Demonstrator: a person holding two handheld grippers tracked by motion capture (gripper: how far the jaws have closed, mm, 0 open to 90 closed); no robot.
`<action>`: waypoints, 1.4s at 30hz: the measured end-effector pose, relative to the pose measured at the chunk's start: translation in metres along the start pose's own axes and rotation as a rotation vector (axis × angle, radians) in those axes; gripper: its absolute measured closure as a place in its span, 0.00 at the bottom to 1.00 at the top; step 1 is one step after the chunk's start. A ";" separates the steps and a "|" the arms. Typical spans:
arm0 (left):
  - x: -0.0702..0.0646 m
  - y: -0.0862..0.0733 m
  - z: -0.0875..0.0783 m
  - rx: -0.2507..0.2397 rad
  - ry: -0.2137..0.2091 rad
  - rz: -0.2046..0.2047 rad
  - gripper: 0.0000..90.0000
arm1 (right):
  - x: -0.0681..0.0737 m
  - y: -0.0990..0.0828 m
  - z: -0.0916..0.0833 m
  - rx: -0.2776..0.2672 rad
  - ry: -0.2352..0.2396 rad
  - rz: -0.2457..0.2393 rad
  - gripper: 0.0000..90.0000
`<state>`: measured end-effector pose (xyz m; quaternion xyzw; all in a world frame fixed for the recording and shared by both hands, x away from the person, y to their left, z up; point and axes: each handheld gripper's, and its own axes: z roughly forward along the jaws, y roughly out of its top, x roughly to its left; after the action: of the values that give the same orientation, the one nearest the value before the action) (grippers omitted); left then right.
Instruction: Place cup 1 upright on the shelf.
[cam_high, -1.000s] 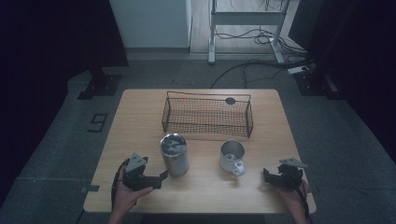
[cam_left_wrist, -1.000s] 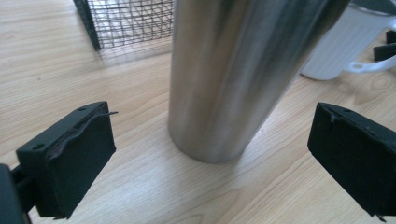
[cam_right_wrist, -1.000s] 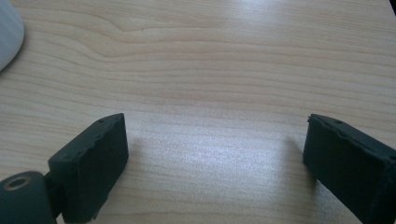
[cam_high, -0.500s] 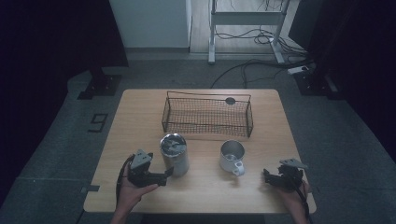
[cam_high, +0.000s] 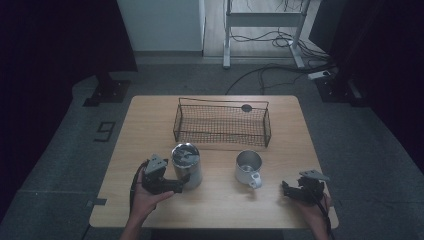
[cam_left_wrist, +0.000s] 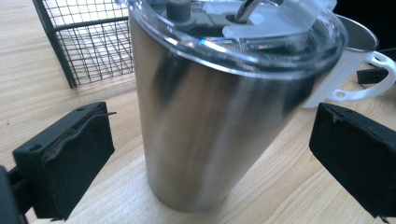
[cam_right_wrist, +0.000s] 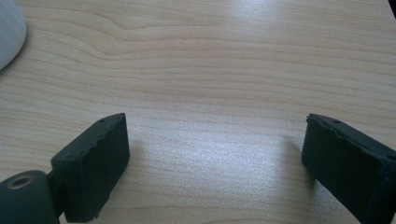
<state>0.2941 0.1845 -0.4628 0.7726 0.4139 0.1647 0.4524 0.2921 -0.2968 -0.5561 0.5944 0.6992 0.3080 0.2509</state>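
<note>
A steel tumbler (cam_high: 186, 165) with a clear lid stands upright on the front left of the wooden table (cam_high: 150, 125). My left gripper (cam_high: 181, 184) is at its front left side, open. In the left gripper view the tumbler (cam_left_wrist: 210, 116) stands between the two black pads (cam_left_wrist: 70, 158), with a gap on each side. A white-handled metal mug (cam_high: 248, 167) stands to the right of the tumbler. My right gripper (cam_high: 286, 189) sits near the front right corner, open. Its jaws have just been closing a little, and between them (cam_right_wrist: 215, 149) is bare wood.
A black wire basket (cam_high: 220, 102) stands at the middle back of the table, with a small dark round thing (cam_high: 246, 107) at its far rim. The basket (cam_left_wrist: 93, 42) and the mug (cam_left_wrist: 355, 60) lie behind the tumbler in the left gripper view. Cables run across the floor beyond.
My left gripper has moved right and forward, up to the tumbler, so its jaws now stand either side of it. The right hand has stayed put.
</note>
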 end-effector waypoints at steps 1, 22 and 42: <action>0.000 0.001 0.001 0.000 0.001 -0.001 0.00 | 0.000 0.000 0.000 0.000 0.000 0.000 0.08; -0.010 0.017 0.041 0.012 0.067 0.054 0.00 | 0.000 0.000 0.000 -0.004 -0.006 0.005 0.10; -0.009 0.016 0.041 -0.011 0.046 0.069 0.05 | -0.001 0.000 -0.001 -0.006 -0.009 0.006 0.11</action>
<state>0.3225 0.1505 -0.4700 0.7800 0.3965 0.2003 0.4408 0.2916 -0.2976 -0.5559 0.5972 0.6953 0.3083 0.2547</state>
